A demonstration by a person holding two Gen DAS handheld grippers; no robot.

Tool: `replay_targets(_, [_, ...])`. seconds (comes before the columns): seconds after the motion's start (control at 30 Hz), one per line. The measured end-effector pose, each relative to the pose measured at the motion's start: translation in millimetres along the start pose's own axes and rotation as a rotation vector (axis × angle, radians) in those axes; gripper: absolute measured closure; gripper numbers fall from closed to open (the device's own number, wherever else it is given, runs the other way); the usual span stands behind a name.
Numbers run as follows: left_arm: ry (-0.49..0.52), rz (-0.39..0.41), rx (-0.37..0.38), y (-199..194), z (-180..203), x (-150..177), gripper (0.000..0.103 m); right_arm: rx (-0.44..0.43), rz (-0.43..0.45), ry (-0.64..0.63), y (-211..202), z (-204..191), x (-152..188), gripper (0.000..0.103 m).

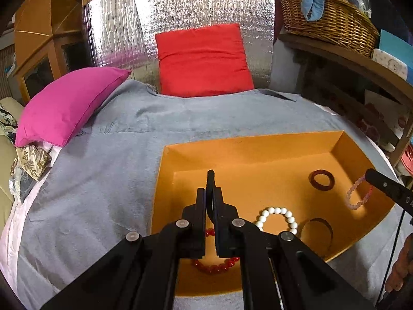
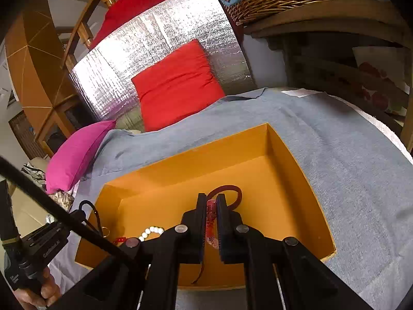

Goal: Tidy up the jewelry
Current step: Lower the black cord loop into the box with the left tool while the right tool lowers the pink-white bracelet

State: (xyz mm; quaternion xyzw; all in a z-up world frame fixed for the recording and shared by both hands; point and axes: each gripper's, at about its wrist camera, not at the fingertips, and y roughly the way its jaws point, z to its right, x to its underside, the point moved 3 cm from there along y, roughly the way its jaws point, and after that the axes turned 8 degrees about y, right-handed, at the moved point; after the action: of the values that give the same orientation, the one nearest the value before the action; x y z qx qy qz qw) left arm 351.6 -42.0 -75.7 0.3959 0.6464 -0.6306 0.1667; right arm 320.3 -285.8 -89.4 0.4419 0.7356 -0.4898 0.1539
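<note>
Left wrist view: a grey blanket point(image 1: 103, 180) bears an orange box point(image 1: 258, 142) holding a white bead bracelet point(image 1: 277, 217), red bead bracelet point(image 1: 214, 267) and brown ring point(image 1: 322, 179). A black bangle point(image 1: 210, 180) is clenched by the left gripper point(image 1: 209, 193); a pink bead bracelet point(image 2: 211, 222) is pinched by the right gripper point(image 2: 211, 201).

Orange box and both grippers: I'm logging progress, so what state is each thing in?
Orange box: open, no lid.
Left gripper: shut on black ring.
Right gripper: shut on pink bracelet.
White bracelet, red bracelet, brown ring: lying in box.

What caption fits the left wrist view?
Left gripper holding a dark bangle above the orange box of bracelets.
</note>
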Motion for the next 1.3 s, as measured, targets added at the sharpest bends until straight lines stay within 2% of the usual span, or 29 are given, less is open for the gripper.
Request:
replay_targets(0.67, [-0.025,-0.07,0.032,41.2,0.3,5.5,0.098,0.059,-0.031,0.025,20.5,9.6,5.9,0.095])
replay_targets(1.3, [-0.031,-0.098,-0.015,46.7,-7.7,10.4,0.098,0.08,-0.033,0.053,23.8,18.2,5.4,0.095])
